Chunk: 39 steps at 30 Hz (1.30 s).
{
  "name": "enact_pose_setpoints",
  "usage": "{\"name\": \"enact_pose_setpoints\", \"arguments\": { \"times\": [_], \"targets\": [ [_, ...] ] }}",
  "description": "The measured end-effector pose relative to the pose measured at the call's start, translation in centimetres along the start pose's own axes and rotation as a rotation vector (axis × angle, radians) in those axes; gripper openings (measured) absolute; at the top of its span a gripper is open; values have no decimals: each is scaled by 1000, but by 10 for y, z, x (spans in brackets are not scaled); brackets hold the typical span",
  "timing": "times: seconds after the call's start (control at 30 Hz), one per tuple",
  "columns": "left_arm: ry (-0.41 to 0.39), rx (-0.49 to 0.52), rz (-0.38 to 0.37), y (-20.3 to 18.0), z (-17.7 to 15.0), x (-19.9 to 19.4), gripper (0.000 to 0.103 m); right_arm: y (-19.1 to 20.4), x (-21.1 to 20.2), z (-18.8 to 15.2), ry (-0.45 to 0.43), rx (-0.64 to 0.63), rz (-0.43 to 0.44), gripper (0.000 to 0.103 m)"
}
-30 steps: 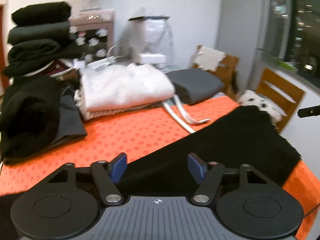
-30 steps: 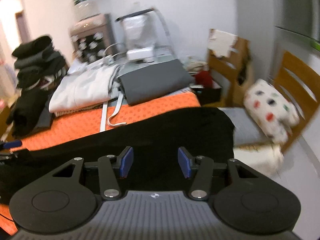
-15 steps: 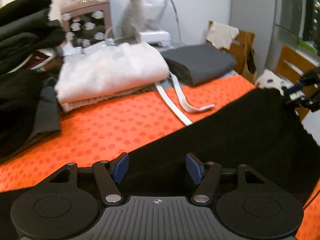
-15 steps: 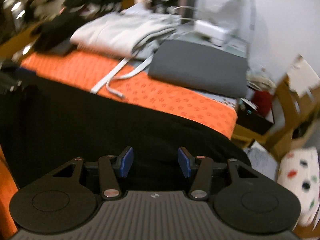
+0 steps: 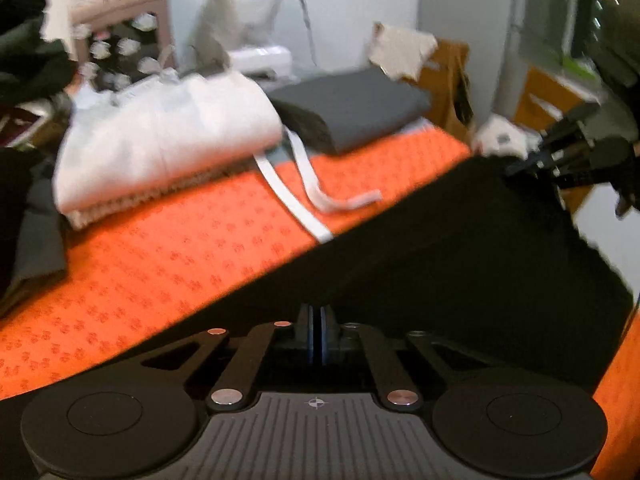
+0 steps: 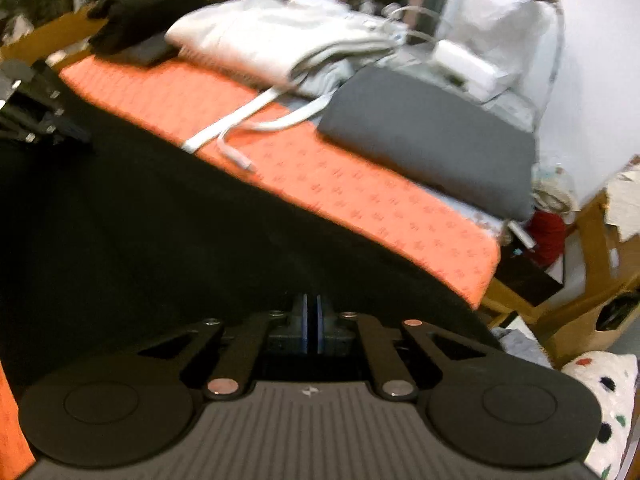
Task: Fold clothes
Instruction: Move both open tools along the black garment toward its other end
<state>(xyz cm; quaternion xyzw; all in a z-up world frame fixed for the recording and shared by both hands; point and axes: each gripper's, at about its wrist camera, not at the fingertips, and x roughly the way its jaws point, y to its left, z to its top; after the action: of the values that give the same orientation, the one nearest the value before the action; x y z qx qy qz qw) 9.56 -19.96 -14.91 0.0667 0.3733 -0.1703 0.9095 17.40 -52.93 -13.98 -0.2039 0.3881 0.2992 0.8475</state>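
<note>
Two grippers had both closed on the near edge of the black garment (image 5: 460,264), which lay spread across the near part of the orange cloth (image 5: 168,264) that covered the table. The left gripper (image 5: 319,334) showed its blue pads pressed together with dark fabric rising from between them, and the right gripper (image 6: 312,330) looked the same, its pads nearly touching on the cloth's edge. How much fabric each pinch held could not be told, as black cloth hid the tips.

A thin pinch might have slipped once the edge was lifted, leaving one corner behind and skewing the fold. If the hands had lifted unevenly, the garment would likely have bunched. Its far edge lay just beside the white straps (image 5: 308,200), so a dragged fold might have caught them and pulled at the folded white garment (image 5: 160,148) behind.

Farther back on the table sat a folded grey garment (image 6: 432,136) to the right of the white one, and dark clothes (image 5: 24,64) were piled at far left. Wooden chairs (image 5: 548,96) stood at the right near a window, with white walls beyond.
</note>
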Motion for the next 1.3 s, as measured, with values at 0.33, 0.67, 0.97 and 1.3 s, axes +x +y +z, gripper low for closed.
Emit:
{"name": "enact_pose_setpoints", "arguments": {
  "times": [0.33, 0.67, 0.97, 1.3],
  "targets": [
    [-45, -66, 42, 26, 30, 34, 4, -23, 26, 35, -22, 3, -108, 3],
    [-85, -215, 75, 51, 18, 37, 43, -42, 57, 31, 12, 129, -153, 29],
    [-112, -347, 228, 82, -11, -70, 60, -19, -15, 33, -88, 214, -48, 71],
    [-83, -707, 506, 134, -110, -176, 63, 47, -62, 4, -70, 272, 68, 89]
  ]
}}
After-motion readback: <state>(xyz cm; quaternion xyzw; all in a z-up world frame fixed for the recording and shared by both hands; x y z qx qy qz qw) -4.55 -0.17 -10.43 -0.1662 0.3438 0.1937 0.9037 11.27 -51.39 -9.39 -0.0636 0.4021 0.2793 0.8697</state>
